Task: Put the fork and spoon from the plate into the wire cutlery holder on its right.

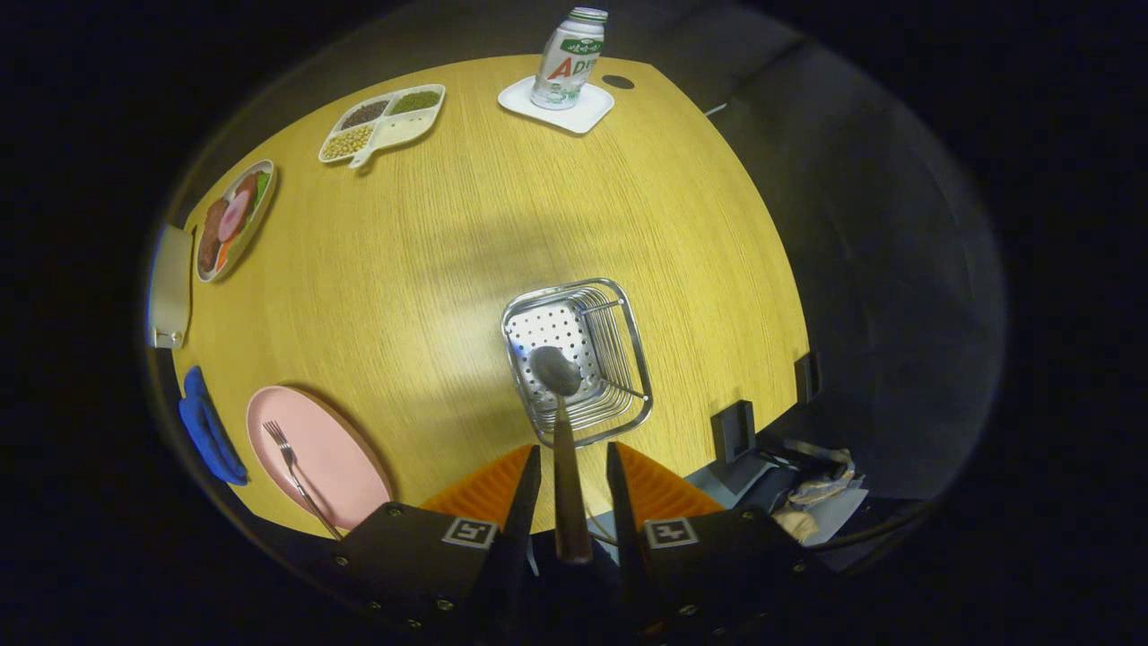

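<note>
The spoon (563,422) stands bowl-down inside the wire cutlery holder (639,359), and its dark handle rises back between my fingers. My gripper (574,450) hovers just above the holder's near rim. A gap shows on each side of the handle, so the fingers stand open around it without pressing. The fork (296,474) lies on the pink plate (345,453), to the left of the holder and of my left finger.
The wooden table (466,233) carries a divided snack tray (384,121), a plate of food (231,220) and a bottle (569,58) on a white coaster at the far side. A blue cloth (206,431) lies left of the pink plate. Black clamps (731,429) sit on the table's right edge.
</note>
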A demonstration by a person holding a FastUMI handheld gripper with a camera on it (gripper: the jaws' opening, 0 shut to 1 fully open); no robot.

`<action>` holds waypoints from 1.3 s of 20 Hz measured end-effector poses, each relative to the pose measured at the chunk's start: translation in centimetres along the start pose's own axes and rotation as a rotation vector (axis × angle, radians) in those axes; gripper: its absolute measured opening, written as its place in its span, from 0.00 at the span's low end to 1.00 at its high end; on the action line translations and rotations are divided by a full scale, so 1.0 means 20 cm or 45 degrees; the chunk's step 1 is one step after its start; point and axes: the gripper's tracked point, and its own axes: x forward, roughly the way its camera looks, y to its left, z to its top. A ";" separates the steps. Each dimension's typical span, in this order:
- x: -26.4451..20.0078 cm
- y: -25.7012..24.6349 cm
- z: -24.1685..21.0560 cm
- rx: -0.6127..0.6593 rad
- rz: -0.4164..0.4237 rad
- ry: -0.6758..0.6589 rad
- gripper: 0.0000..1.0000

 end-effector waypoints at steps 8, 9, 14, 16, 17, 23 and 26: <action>-0.14 0.14 0.04 -0.009 0.048 -0.131 0.75; -0.16 0.16 0.03 -0.023 0.038 -0.145 0.75; -0.27 0.32 -0.02 -0.127 -0.001 -0.194 0.75; -0.30 0.42 -0.07 -0.159 -0.003 -0.199 0.75; -0.32 0.48 -0.10 -0.175 0.001 -0.203 0.75; -0.37 0.84 -0.29 -0.339 0.027 -0.216 0.75; -0.36 1.01 -0.40 -0.415 0.047 -0.208 0.75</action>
